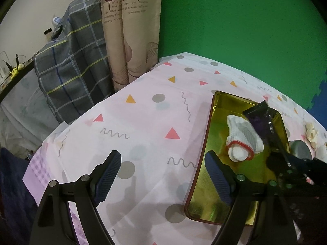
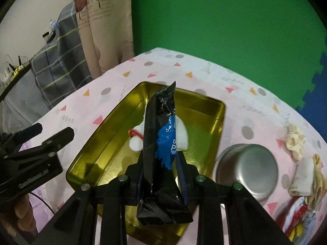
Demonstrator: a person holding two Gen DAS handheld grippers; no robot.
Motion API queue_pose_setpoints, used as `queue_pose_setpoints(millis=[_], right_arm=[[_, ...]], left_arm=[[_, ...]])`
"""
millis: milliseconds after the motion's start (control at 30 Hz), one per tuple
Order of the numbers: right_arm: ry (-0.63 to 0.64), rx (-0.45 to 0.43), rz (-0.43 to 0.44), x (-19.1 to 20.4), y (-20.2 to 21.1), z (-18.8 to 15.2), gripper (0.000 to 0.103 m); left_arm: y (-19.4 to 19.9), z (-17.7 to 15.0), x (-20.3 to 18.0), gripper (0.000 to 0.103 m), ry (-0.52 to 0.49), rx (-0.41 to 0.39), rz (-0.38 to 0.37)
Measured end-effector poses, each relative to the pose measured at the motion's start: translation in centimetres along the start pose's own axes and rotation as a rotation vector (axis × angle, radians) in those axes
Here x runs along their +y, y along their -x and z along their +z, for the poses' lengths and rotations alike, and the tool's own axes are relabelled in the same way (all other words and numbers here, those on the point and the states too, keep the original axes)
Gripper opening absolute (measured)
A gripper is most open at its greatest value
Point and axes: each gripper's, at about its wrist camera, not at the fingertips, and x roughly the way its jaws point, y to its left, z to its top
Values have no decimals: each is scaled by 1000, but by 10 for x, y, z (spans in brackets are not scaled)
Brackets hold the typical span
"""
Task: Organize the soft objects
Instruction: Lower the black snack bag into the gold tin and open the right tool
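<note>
Holding a black-and-blue snack packet [image 2: 161,143] in my right gripper [image 2: 161,175], jaws narrow and clamped on its lower half, blue pads pressing both sides. Packet stands roughly upright between the fingers, top end pointing away from the camera, hanging over the gold tray [image 2: 98,143].

White sock [image 1: 243,140] with red-trimmed cuff lies rolled up inside the tray, about mid-tray. In the right wrist view the packet covers most of it; only the cuff and a white edge show either side.

My left gripper [image 1: 163,175] has its jaws wide, nothing between them. It hovers over the pink patterned tablecloth [image 1: 143,122], with its right finger over the tray's near-left edge. From the left wrist view the packet and the right gripper come in from the right, over the tray's right side.

Steel bowl [image 2: 249,165] sits upside down on the cloth just right of the tray. Further right, near the table edge: a cream fabric flower [image 2: 294,140] and below it a small pile of soft things [image 2: 306,183], white, yellowish and red; can't tell exactly what they are, blurred.

Green backdrop [image 2: 224,20] behind the table, plaid blanket [image 1: 71,61] and a printed curtain [image 1: 130,30] at back left.
</note>
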Motion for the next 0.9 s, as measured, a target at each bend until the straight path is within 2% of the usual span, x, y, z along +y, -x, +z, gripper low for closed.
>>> queue_pose_setpoints(millis=[300, 633, 700, 767, 900], right_arm=[[-2, 52, 10, 8, -26, -4, 28], [-12, 56, 20, 10, -26, -6, 30], [-16, 54, 14, 9, -25, -6, 33], [-18, 50, 11, 9, -24, -6, 44], [-24, 44, -1, 7, -19, -6, 47]], left_arm=[[-2, 0, -1, 81, 3, 9, -22], [-1, 0, -3, 81, -1, 9, -26], [-1, 0, -5, 81, -3, 9, -29], [-1, 0, -5, 82, -2, 11, -27], [-1, -1, -6, 82, -4, 8, -27]])
